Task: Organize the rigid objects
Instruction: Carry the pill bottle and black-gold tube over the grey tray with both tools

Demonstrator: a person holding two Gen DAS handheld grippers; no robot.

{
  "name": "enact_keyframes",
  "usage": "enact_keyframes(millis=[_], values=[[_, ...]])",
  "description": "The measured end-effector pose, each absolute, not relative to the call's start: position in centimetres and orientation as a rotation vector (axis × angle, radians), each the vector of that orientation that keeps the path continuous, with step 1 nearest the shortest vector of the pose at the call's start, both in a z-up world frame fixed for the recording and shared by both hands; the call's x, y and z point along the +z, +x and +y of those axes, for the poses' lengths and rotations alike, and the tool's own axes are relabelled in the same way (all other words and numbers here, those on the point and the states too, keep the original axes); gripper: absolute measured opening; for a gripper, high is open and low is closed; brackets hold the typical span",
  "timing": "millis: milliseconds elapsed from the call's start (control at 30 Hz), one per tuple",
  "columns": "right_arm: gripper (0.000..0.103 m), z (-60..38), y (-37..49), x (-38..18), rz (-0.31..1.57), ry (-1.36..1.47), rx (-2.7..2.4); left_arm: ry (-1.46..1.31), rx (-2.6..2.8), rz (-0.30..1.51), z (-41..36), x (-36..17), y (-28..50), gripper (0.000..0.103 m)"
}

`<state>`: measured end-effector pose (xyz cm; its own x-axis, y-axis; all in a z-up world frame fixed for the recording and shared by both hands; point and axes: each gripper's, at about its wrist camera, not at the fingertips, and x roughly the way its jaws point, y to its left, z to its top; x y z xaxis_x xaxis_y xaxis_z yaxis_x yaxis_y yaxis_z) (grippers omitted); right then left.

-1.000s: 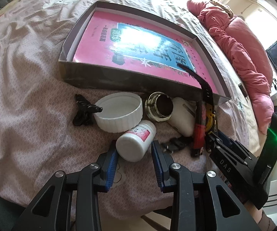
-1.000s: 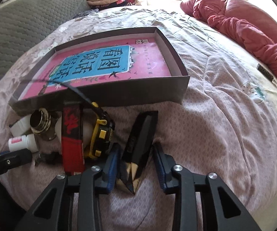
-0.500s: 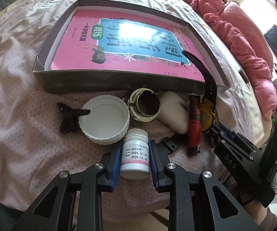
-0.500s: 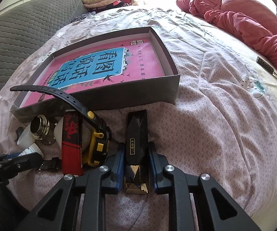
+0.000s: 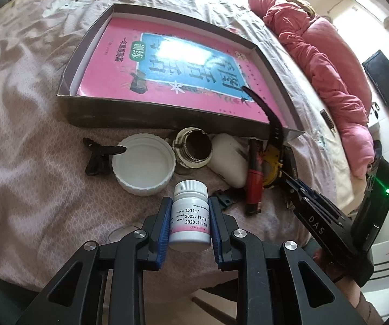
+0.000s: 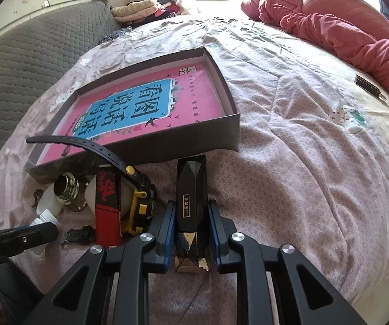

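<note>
Left wrist view: left gripper [image 5: 189,223] clamped on 1 white pill bottle [image 5: 190,215], just short of the pink bedspread [image 5: 32,162]. Right gripper [image 6: 191,231] clamped on 1 black faceted case [image 6: 191,197]. Advice: lift both straight, carry over the near wall of the box [image 6: 183,138], lower onto the pink book [image 6: 140,103].

Bedsheet [image 5: 32,124]: soft creased cloth. Pill bottle [image 5: 190,214]: smooth white plastic w/ paper label. Book cover [image 5: 167,67]: glossy. Box [image 6: 189,146]: matt card.
</note>
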<state>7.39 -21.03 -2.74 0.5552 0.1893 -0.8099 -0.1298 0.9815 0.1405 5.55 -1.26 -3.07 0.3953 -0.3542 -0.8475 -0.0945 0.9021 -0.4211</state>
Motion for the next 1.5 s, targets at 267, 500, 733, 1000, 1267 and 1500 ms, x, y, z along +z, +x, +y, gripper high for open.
enact_keyframes(millis=[267, 500, 733, 1000, 1267, 1500], values=[[0.022, -21.4, 5.9, -1.0, 0.929, 0.094, 0.207, -0.452, -0.199, 1.118, -1.7, -1.2, 4.6, 0.027], [0.022, -21.0, 5.3, 0.3, 0.905, 0.082, 0.214, -0.456, -0.19, 1.06, -0.9, 0.7, 4.1, 0.027], [0.022, -20.4, 4.9, 1.8, 0.867, 0.079, 0.232, -0.459, -0.156, 1.03, 0.1, 1.5, 3.9, 0.027], [0.022, -19.8, 5.1, 3.3, 0.83, 0.077, 0.252, -0.447, -0.13, 1.008, 0.5, 2.3, 3.7, 0.027], [0.022, -19.2, 5.7, 4.5, 0.805, 0.06, 0.259, -0.435, -0.115, 0.99, 0.4, 3.1, 4.2, 0.027], [0.022, -19.0, 6.9, 5.3, 0.797, 0.057, 0.264, -0.427, -0.101, 0.981, 1.0, 3.5, 5.4, 0.027]])
